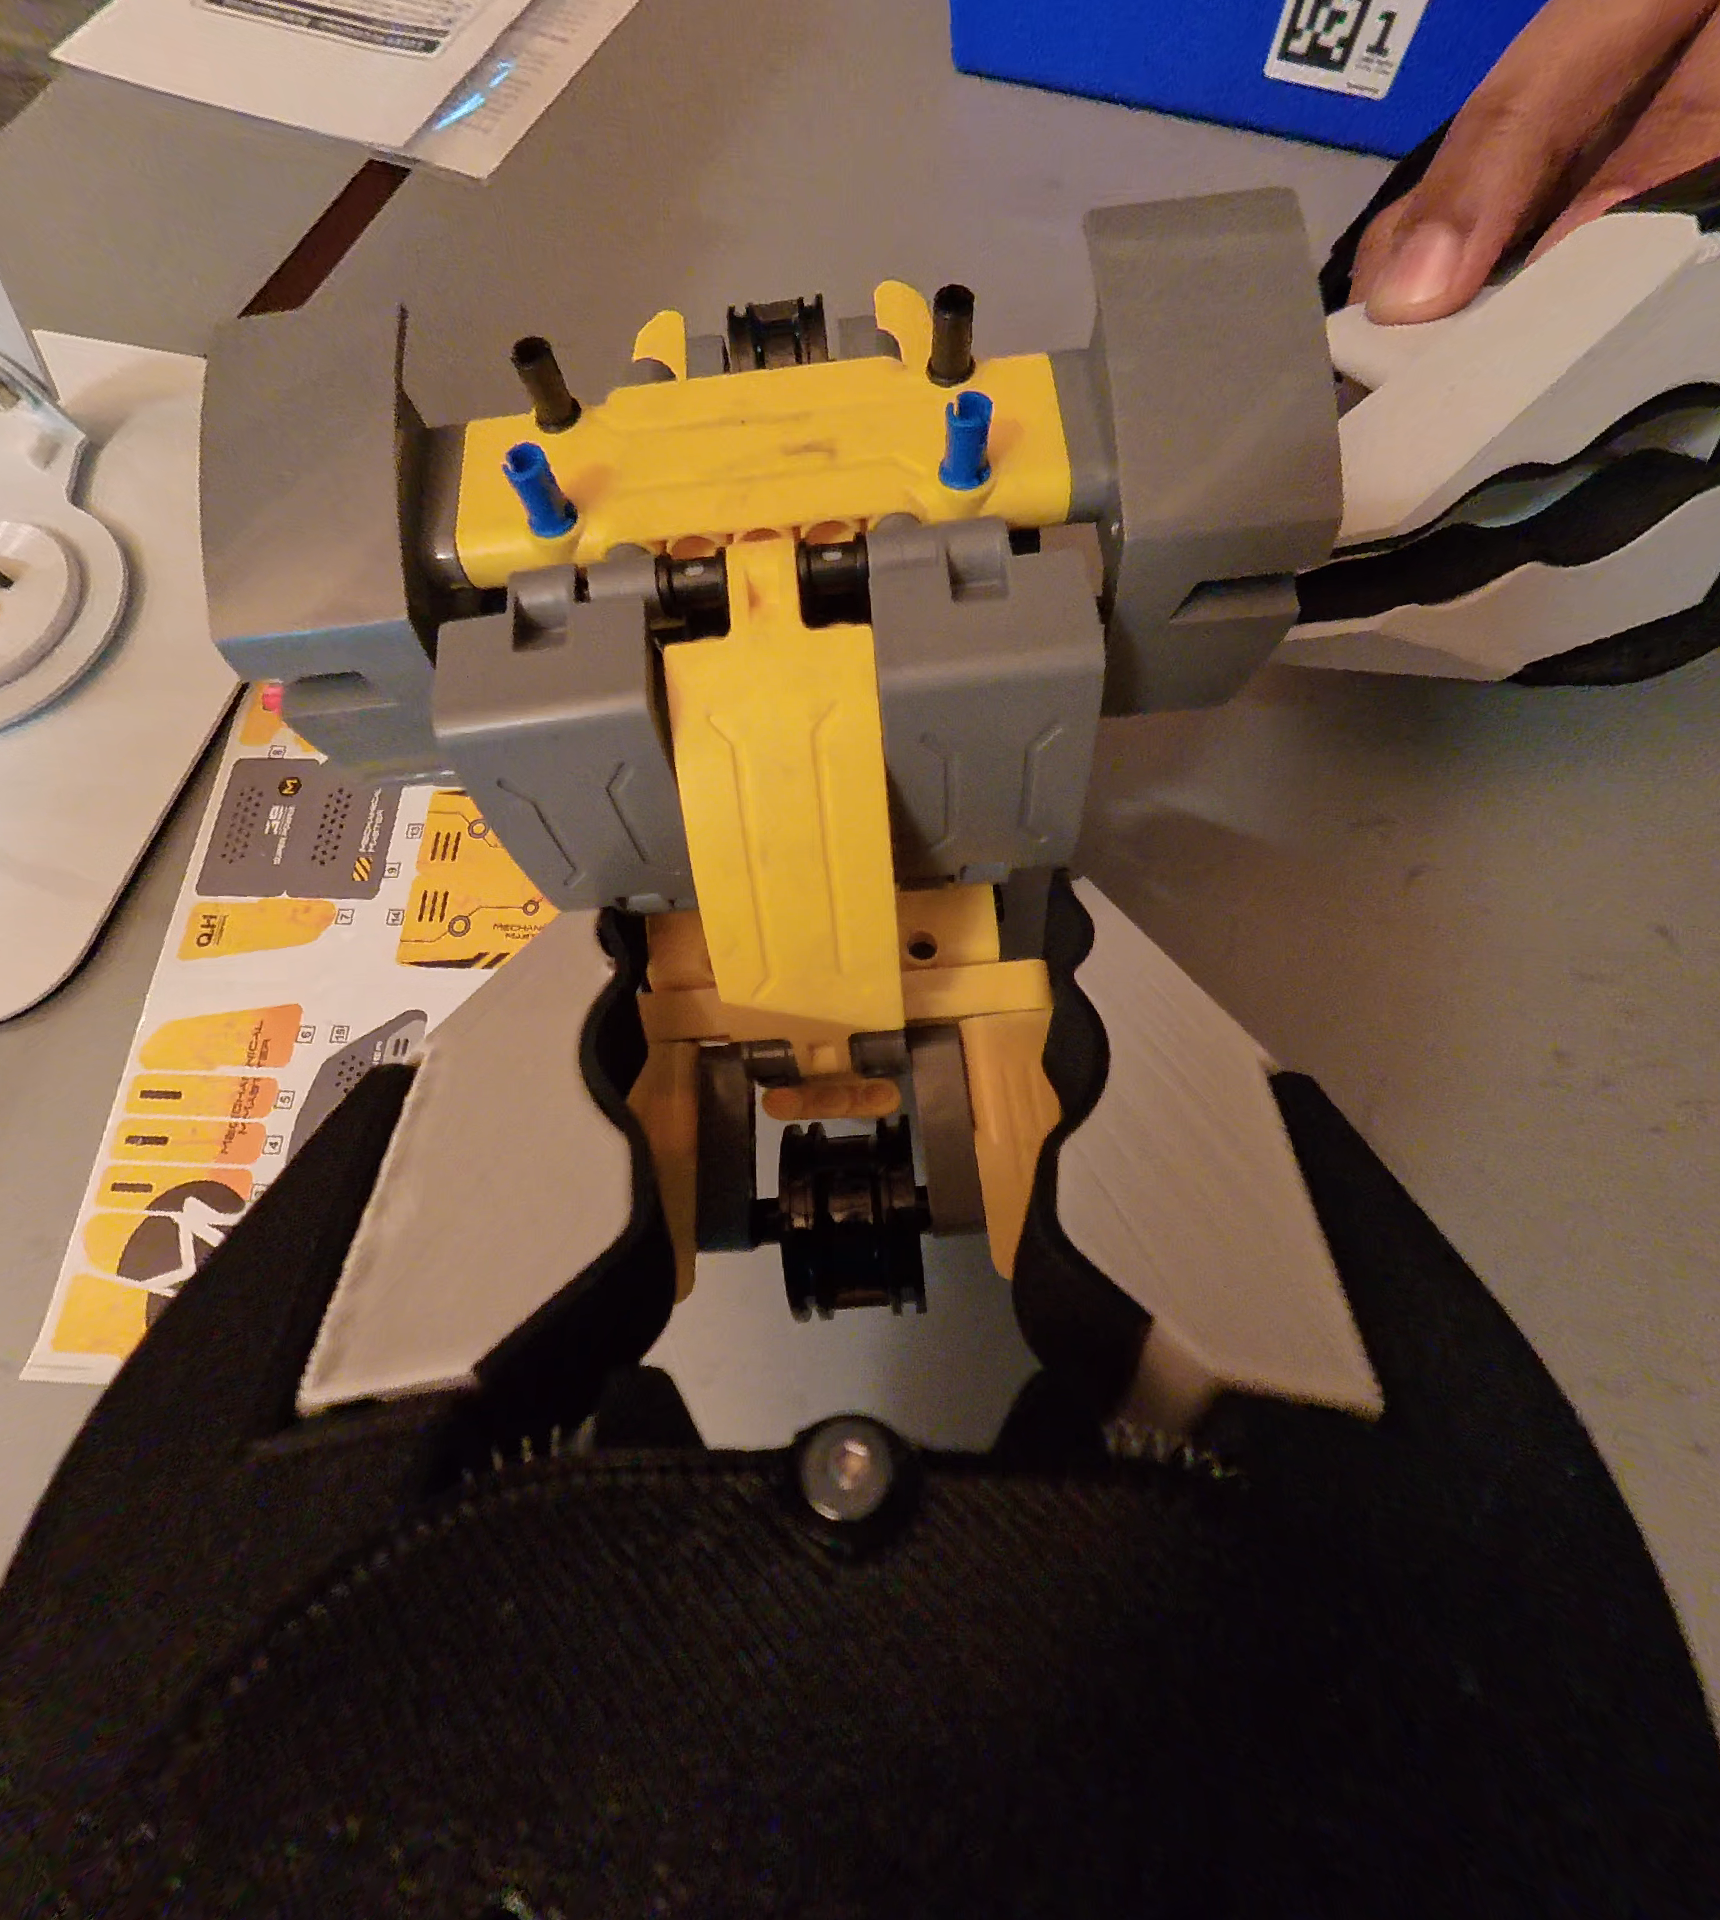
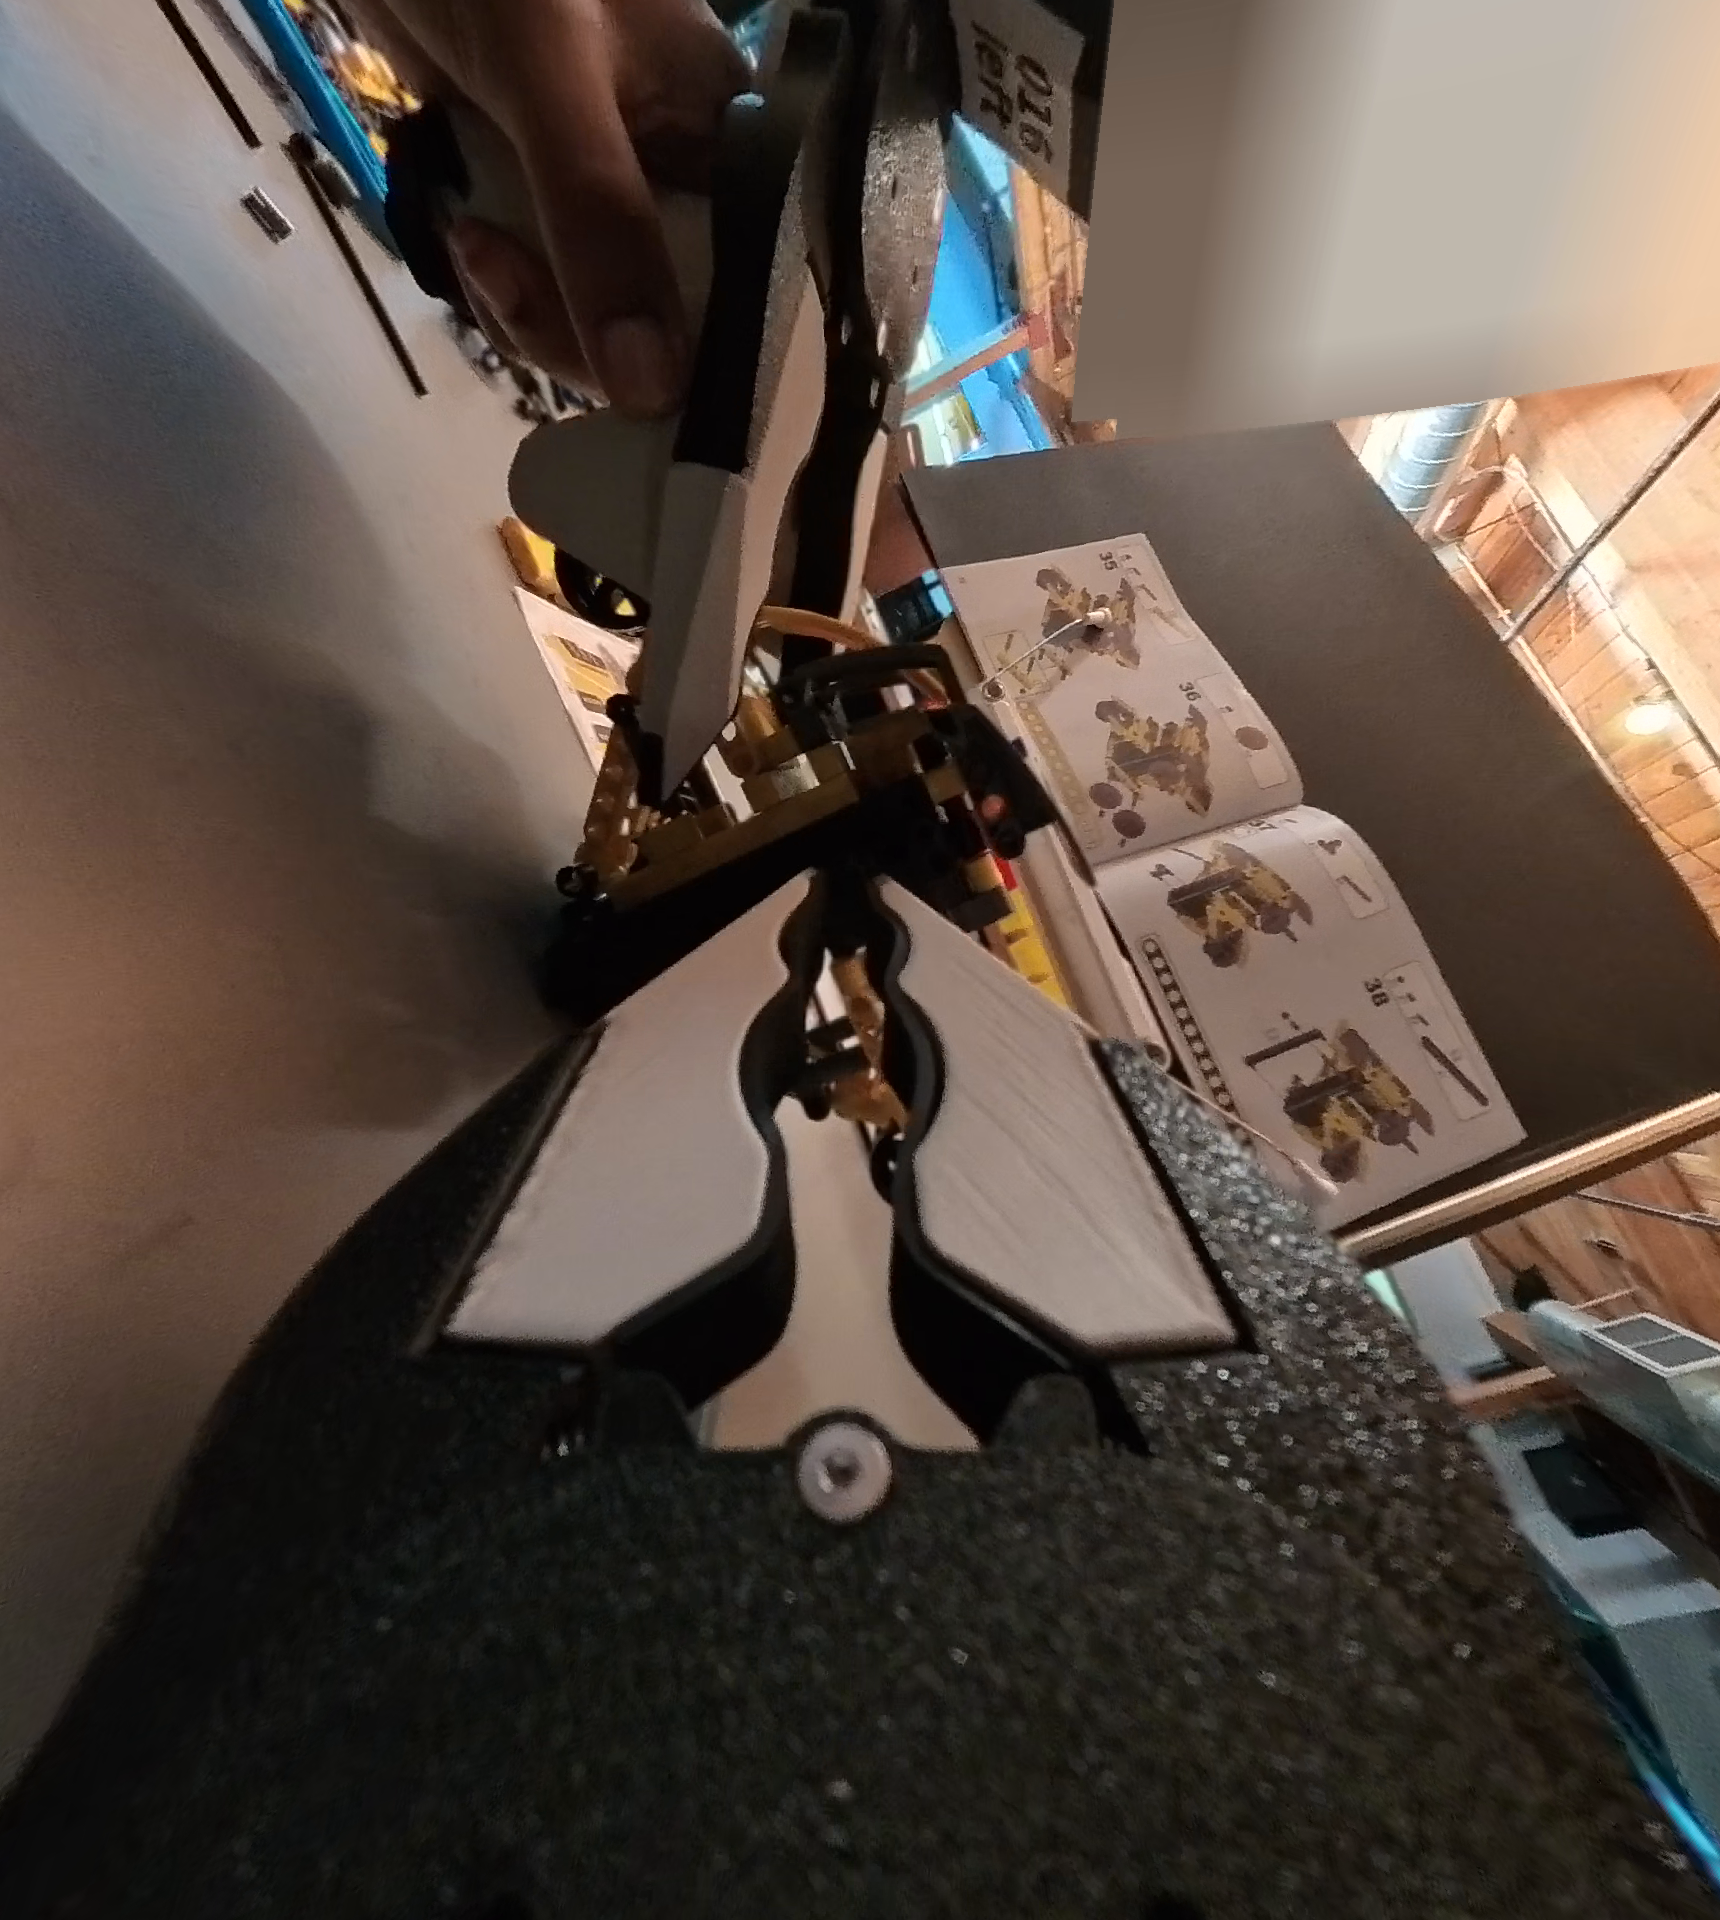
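Grey tabletop point(image 1: 1458, 935) fills the left wrist view, warm light over it, with brick wall showing at the far right of the right wrist view.

Nearest the lens, the left gripper point(image 1: 840, 997) has its two white fingers closed on the narrow end of a yellow and grey brick-built model point(image 1: 783, 727), right around the little black wheel point(image 1: 851, 1226) and its yellow fork. The model stands off the table, gripped from both ends!

Just to the left, under the model, lies a yellow and grey sticker sheet point(image 1: 212, 1091) flat on the table. Beside that sits a white lamp base point(image 1: 4, 727) with a shallow dish holding small orange and dark bits.

Further up, two blue pins point(image 1: 965, 442) and two black pins point(image 1: 951, 332) stick out of the model's yellow top plate. Coming in from the right, the right gripper point(image 1: 1334, 499) is clamped on the model's grey side panel, a hand point(image 1: 1562, 166) wrapped round it. In its own view the right gripper point(image 2: 840, 914) pinches a dark edge of the model point(image 2: 783, 810), fingers nearly together.

Beyond sit a blue box point(image 1: 1147, 62) and white papers point(image 1: 316, 73); an open instruction booklet point(image 2: 1251, 883) rests against a dark board point(image 2: 1407, 675).
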Motion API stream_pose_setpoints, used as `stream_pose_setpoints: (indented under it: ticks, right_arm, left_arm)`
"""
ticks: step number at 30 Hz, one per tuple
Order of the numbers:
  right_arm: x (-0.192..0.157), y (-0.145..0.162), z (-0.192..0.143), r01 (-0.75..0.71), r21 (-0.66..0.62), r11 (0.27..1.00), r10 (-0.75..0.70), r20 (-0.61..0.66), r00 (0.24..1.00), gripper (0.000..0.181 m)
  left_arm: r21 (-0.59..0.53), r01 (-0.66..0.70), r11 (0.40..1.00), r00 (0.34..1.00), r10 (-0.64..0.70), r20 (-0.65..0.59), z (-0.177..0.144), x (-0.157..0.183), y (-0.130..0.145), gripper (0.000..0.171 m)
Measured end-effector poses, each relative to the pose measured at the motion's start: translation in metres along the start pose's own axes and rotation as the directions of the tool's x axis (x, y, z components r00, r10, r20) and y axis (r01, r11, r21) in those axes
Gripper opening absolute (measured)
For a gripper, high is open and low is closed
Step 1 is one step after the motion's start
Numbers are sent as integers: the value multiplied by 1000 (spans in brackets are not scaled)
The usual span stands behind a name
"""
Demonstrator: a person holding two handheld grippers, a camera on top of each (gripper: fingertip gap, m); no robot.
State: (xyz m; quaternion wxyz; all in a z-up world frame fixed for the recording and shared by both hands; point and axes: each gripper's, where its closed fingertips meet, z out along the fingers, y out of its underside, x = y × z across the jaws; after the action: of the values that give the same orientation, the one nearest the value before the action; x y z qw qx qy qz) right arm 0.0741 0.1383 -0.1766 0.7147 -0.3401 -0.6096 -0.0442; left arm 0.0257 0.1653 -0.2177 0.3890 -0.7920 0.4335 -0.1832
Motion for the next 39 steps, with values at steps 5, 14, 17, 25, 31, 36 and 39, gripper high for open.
stream_pose_setpoints:
  ticks: [5,14,17,25,31,36,39]
  right_arm:
    - [-2,0,0,-14,3,1000,14,34,999,6]
    - [0,-1,1,-17,9,1000,17,37,999,5]
    - [0,0,1,-26,8,1000,25,31,999,5]
    - [0,0,1,-191,23,981,190,53,980,5]
    - [0,3,6,-104,19,994,103,34,994,6]
    - [1,5,9,-116,9,993,115,27,993,6]
    - [1,6,11,-123,-4,992,123,19,992,6]
  left_arm:
    - [11,-8,1000,1000,8,0,0,0,-1,76]
    - [16,-4,1000,1000,4,-7,0,0,-1,76]
    - [17,-4,1000,1000,4,-4,0,0,0,76]
    - [17,-3,1000,1000,3,-1,0,0,0,76]
    - [9,-9,1000,1000,9,-3,1,1,0,76]
    - [11,-3,1000,1000,3,-7,1,1,-1,76]
    - [16,1,1000,1000,-1,-6,1,0,-1,76]
